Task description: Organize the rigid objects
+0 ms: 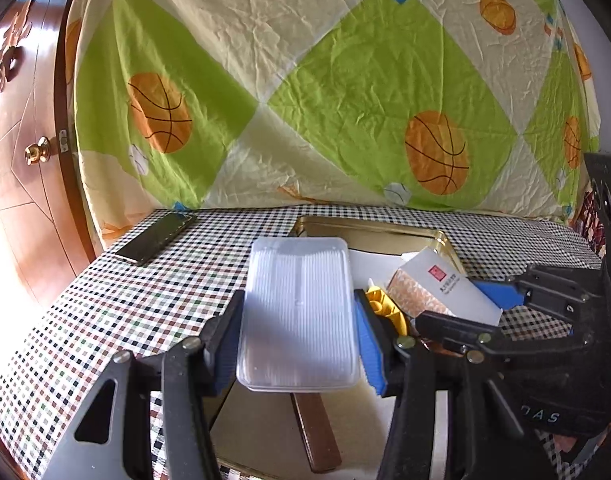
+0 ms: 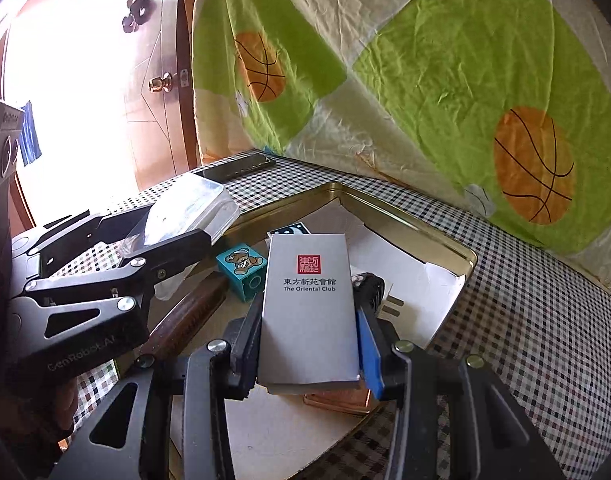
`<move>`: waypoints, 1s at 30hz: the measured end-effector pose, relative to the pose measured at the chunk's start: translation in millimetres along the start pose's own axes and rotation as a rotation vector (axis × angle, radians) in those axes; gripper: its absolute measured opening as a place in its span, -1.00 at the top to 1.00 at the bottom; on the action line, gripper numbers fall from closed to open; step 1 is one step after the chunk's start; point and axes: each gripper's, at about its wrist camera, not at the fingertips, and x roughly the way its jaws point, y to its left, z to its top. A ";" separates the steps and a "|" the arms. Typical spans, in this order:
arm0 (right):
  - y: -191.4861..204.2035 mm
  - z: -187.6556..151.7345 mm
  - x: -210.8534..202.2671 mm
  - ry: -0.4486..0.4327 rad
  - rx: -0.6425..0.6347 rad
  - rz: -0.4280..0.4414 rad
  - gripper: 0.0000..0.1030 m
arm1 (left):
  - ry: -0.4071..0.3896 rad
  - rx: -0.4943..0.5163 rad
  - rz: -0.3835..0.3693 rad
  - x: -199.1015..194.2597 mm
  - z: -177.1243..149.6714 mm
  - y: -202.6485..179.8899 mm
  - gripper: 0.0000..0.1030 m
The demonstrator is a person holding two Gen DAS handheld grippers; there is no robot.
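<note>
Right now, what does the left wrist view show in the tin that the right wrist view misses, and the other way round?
Only the left wrist view shows the yellow plastic piece in the tin.

Only the right wrist view shows the teal bear cube and the printed top of the Oriental Club box.

Both show the gold tin, the brown wooden piece in it, the dark flat case on the checked cloth, the left gripper clamping the clear plastic box, and the right gripper clamping the Oriental Club box.

White box: "The Oriental Club", red seal. Left gripper: "GenRobot.AI".
</note>
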 end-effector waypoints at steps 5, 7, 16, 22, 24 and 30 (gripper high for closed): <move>4.2 -4.6 -2.7 0.001 -0.019 0.003 -0.03 | 0.003 0.013 -0.001 -0.1 -0.8 -3.7 0.00; 5.5 -6.5 -7.3 -0.013 -0.028 -0.017 -0.16 | 0.003 0.016 0.000 -0.5 -0.9 -4.9 0.00; 1.2 -7.2 -33.1 -0.070 -0.030 -0.072 -0.57 | -0.087 0.017 0.051 -29.4 4.3 -8.2 -0.99; -2.6 -5.9 -46.0 -0.086 -0.003 -0.071 -0.58 | -0.121 -0.038 0.052 -52.0 10.2 2.0 -0.99; -3.8 -6.0 -47.1 -0.085 0.004 -0.073 -0.59 | -0.132 -0.067 0.053 -59.3 11.8 7.9 -0.99; -8.8 -4.7 -56.5 -0.119 0.049 -0.066 -0.60 | -0.147 -0.083 0.102 -73.7 17.4 14.8 -0.99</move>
